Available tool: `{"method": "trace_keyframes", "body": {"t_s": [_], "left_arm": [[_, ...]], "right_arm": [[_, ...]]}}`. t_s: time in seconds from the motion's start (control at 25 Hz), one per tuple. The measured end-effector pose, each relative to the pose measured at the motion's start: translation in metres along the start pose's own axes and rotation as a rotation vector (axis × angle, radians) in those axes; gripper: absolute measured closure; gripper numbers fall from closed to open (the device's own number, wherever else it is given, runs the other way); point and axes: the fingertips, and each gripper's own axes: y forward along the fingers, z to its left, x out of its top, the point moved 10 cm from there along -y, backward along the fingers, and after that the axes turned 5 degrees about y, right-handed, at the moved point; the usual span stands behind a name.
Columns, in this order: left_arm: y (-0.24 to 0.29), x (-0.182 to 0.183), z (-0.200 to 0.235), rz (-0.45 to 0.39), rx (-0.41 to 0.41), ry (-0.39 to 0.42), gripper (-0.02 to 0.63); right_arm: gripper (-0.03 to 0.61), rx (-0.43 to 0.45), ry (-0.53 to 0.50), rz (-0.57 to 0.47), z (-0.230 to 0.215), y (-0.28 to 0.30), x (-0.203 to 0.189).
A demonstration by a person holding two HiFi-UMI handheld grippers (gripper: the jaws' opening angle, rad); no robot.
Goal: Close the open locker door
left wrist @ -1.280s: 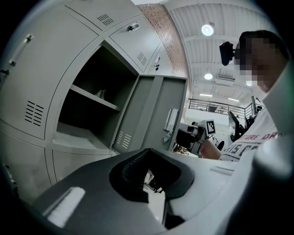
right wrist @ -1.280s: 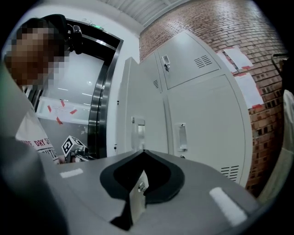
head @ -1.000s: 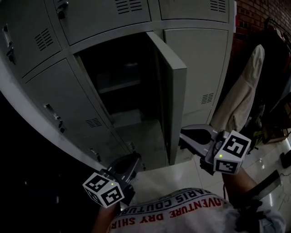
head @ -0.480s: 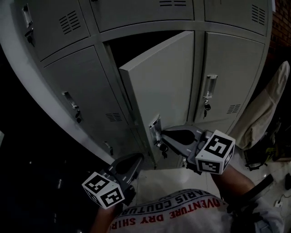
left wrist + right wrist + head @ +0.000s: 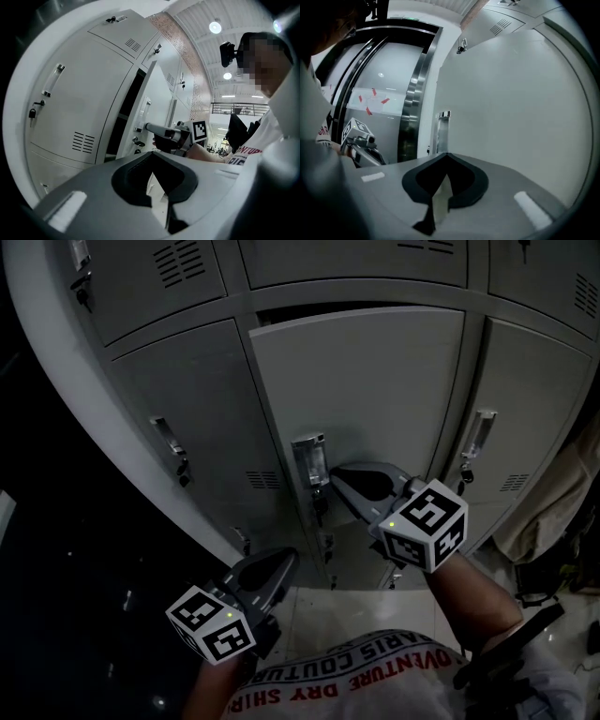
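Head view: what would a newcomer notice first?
The grey locker door at centre, almost shut, with a dark slit along its top edge. The right gripper has its tip at the door beside the metal handle, while the left gripper hangs low, apart from the lockers.

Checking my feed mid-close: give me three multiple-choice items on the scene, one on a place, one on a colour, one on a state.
1. Where is the right gripper?
A) by the door handle
B) at the top vents
C) down at the floor
2. The locker door is:
A) red
B) grey
C) blue
3. The door is:
A) wide open
B) taken off
C) almost shut

Answers:
1 A: its tip sits beside the handle in the head view.
2 B: the panel is plain grey.
3 C: only a dark slit shows in the left gripper view.
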Motion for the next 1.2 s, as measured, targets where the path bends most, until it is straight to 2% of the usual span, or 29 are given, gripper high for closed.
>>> {"method": "trace_keyframes", "body": {"t_s": [0.32, 0.44, 0.68, 0.92, 1.2], "left_arm": [[-0.004, 0.018, 0.008, -0.029, 0.001, 0.039, 0.609], [-0.009, 0.017, 0.011, -0.031, 0.013, 0.030, 0.609], [-0.015, 0.013, 0.009, -0.018, 0.012, 0.030, 0.609], [-0.022, 0.008, -0.003, 0.001, -0.020, 0.031, 0.609], [-0.043, -0.003, -0.041, 0.018, -0.109, 0.048, 0.609]], "right_arm": [[0.581, -0.148, -0.017, 0.008, -0.036, 0.030, 0.002], [0.581, -0.163, 0.001, 0.014, -0.044, 0.034, 0.000], [0.581, -0.191, -0.059, 0.038, -0.041, 0.039, -0.002], [0.581, -0.100, 0.013, 0.073, -0.016, 0.016, -0.015], [0.581, 0.010, 0.088, 0.118, 0.066, -0.058, -0.032]]}}
